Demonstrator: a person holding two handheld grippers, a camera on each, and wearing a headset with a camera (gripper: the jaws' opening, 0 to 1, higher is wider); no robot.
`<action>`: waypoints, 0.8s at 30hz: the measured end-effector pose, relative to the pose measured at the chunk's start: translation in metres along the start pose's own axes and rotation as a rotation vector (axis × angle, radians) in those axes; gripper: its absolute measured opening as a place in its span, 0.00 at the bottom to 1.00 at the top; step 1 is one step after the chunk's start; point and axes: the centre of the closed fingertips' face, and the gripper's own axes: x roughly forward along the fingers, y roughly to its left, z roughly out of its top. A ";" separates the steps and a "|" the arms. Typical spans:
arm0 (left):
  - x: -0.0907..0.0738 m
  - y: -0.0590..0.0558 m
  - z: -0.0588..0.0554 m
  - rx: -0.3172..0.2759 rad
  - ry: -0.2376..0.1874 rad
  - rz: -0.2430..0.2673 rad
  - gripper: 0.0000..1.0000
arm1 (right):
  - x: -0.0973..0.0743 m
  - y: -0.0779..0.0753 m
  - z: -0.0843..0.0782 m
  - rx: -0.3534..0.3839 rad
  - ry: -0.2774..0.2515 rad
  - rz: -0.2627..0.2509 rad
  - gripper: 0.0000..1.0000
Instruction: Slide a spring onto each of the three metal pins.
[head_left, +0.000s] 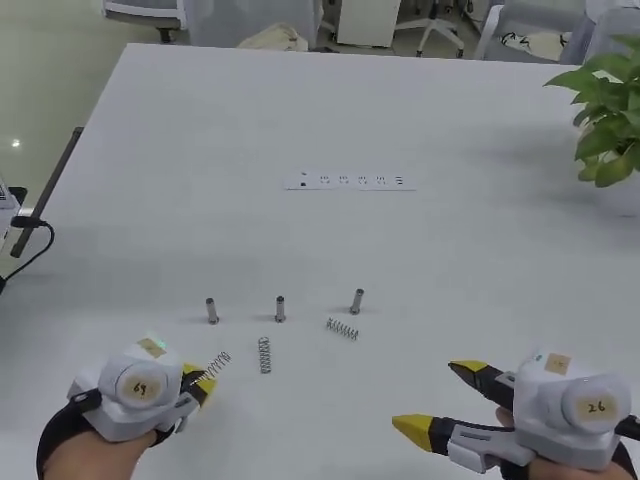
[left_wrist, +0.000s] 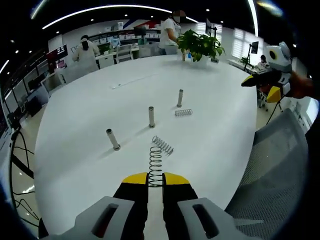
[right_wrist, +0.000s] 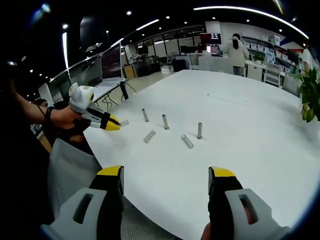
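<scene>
Three short metal pins stand upright in a row on the white table: left pin (head_left: 212, 311), middle pin (head_left: 280, 309), right pin (head_left: 357, 301). My left gripper (head_left: 198, 379) is at the near left, shut on one end of a spring (head_left: 217, 365) (left_wrist: 155, 165) that sticks out ahead of its yellow tips. A second spring (head_left: 264, 354) lies just in front of the middle pin. A third spring (head_left: 342, 328) lies by the right pin. My right gripper (head_left: 440, 398) (right_wrist: 166, 175) hovers open at the near right, holding nothing.
A flush white socket strip (head_left: 350, 181) is set in the table's middle. A potted plant (head_left: 607, 115) stands at the far right edge. A black cable and bar (head_left: 35, 215) run along the left edge. Chairs stand beyond the far edge.
</scene>
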 end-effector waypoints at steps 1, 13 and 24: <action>-0.001 -0.001 0.001 0.008 -0.002 -0.002 0.02 | 0.001 0.001 0.000 0.000 0.000 0.002 0.67; -0.008 -0.023 0.027 0.084 -0.047 -0.047 0.02 | 0.013 0.019 0.005 -0.030 0.007 0.064 0.62; -0.011 -0.046 0.047 0.153 -0.085 -0.094 0.02 | 0.023 0.029 0.012 -0.054 0.001 0.105 0.58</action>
